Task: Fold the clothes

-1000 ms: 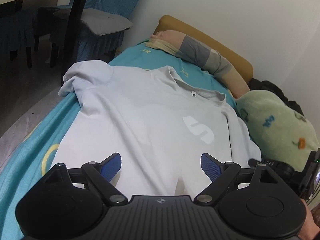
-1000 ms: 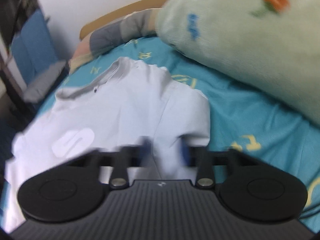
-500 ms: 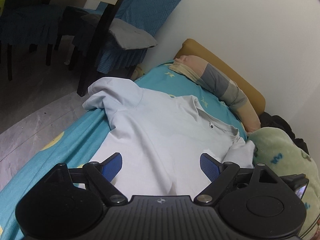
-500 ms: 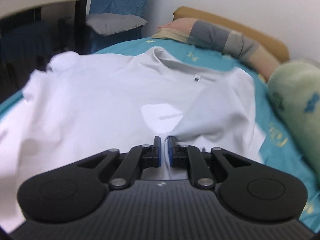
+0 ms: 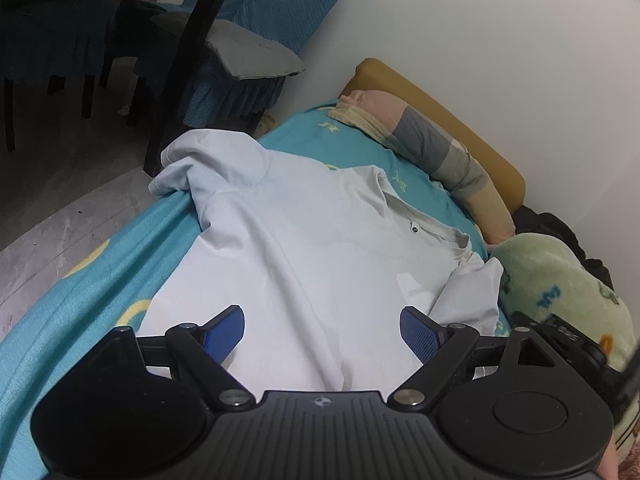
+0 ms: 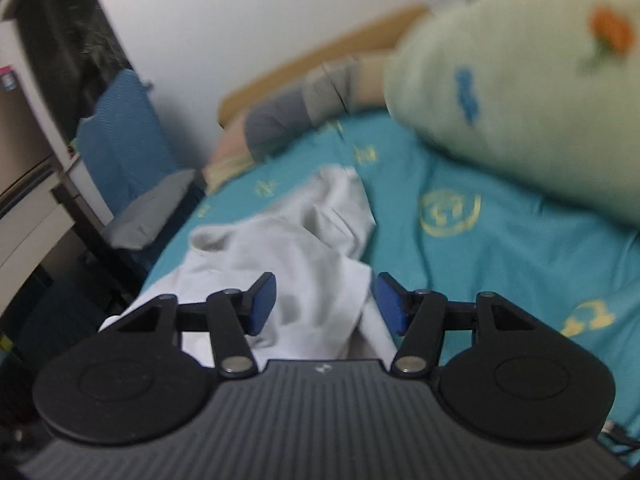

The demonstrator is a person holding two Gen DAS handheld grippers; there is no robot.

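Opening jaws, right gripper (image 6: 326, 304): pads clear of cloth, tilted down.
Left gripper (image 5: 322, 330): fingers spread wide, nothing pinched.
Shirt (image 5: 304, 248): pale grey, flat on teal bedsheet (image 5: 76, 292); sleeve at 3 o'clock folded inward.

teal bedsheet (image 5: 100, 280), striped pillow (image 5: 432, 148), green blanket (image 5: 560, 280)

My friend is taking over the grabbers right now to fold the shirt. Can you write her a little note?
Left gripper: wide open, hovering over the shirt's lower part, holding nothing.
Right gripper: jaws opening, pads not pressing on the cloth; view blurred.
Pale shirt: face up on the teal bedsheet, green blanket beside it.
Done: the sleeve nearest the blanket is folded in.
Left: the other sleeve, hanging over the bed edge, then fold the body.
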